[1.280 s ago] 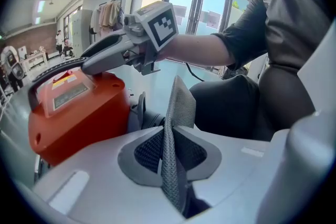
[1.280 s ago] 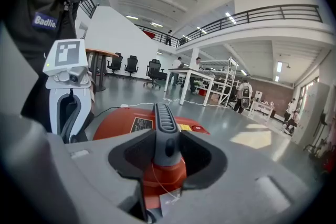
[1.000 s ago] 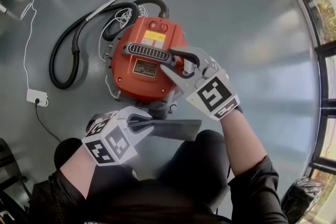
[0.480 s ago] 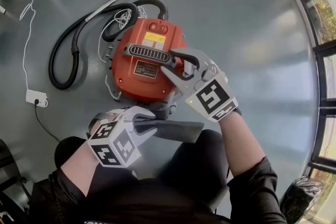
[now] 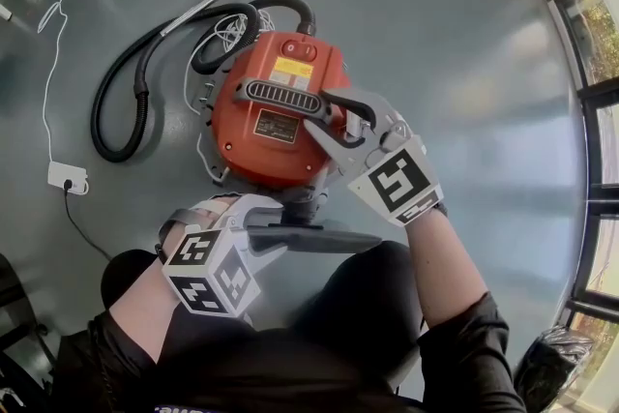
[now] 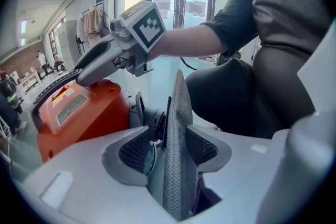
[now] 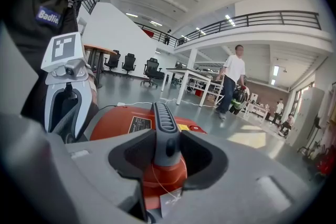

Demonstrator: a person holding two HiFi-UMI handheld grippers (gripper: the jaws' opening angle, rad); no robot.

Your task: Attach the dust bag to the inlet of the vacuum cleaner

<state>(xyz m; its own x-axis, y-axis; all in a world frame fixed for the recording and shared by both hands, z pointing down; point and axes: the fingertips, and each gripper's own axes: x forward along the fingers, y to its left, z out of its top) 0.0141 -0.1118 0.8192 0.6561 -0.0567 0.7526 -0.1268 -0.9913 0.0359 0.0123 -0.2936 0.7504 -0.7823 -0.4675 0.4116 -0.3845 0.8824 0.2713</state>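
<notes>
Head view: orange drum-shaped vacuum cleaner (image 5: 261, 145) on the glossy grey floor (image 5: 464, 63), centre of frame. Its ribbed black hose (image 5: 121, 106) loops off to the upper left. A white power strip (image 5: 68, 177) lies at the left edge, well apart from the body.

Right tongs (image 7: 168, 148): closed narrow on the grey ribbed carry handle (image 7: 164, 118) on top of the cleaner, one pad on each side of the bar. In the head view this gripper reaches in from the right, just right of centre.

Left tongs (image 5: 263, 227): below the cleaner in the head view, lower centre. Jaws have just been opening and now stand wide. The flat grey mesh dust bag (image 6: 178, 155) stands edge-on between them. The left pad is clear of the fabric; the right pad is just beside it, contact not certain.

Dust bag: runs across the lower centre of the head view, over the person's dark-clad lap, its forward end at the near side of the cleaner. In the left gripper view that end meets the round black inlet (image 6: 153, 119) on the orange body. Cannot tell whether it is seated.
</notes>
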